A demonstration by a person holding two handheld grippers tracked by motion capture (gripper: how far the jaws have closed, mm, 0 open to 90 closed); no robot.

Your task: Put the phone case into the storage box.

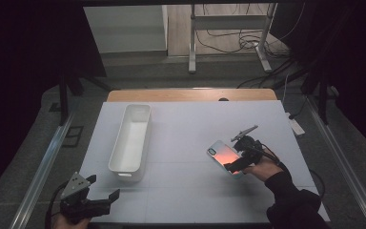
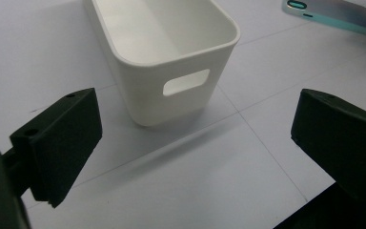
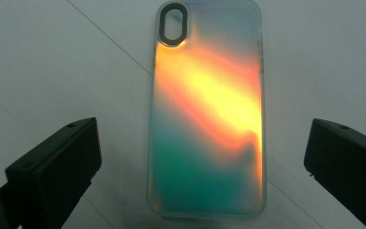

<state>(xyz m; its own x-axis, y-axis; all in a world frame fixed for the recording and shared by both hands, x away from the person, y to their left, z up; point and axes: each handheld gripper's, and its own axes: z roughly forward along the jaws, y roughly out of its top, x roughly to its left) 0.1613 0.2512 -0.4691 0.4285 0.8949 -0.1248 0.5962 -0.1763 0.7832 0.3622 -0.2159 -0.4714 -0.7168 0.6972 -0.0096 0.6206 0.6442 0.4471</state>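
Phone case [image 3: 207,119], iridescent, camera cut-out at far end: lies flat on the white worktop [image 1: 186,143], well right of the empty white bin [image 1: 131,140]. Right gripper [image 3: 202,162]: jaws wide apart, straddling the case, nothing clamped; left gripper [image 2: 195,143]: jaws apart, empty, facing the bin. Handling advice: lower squarely, close on the long edges near mid-length so the thin case lifts level.

A test room or lab, dark curtains [image 1: 24,71] on both sides, a table [image 1: 181,191] with a white cover, grey floor [image 1: 138,71], loose cables [image 1: 228,40] by metal stand legs [image 1: 192,43] past the table's far edge
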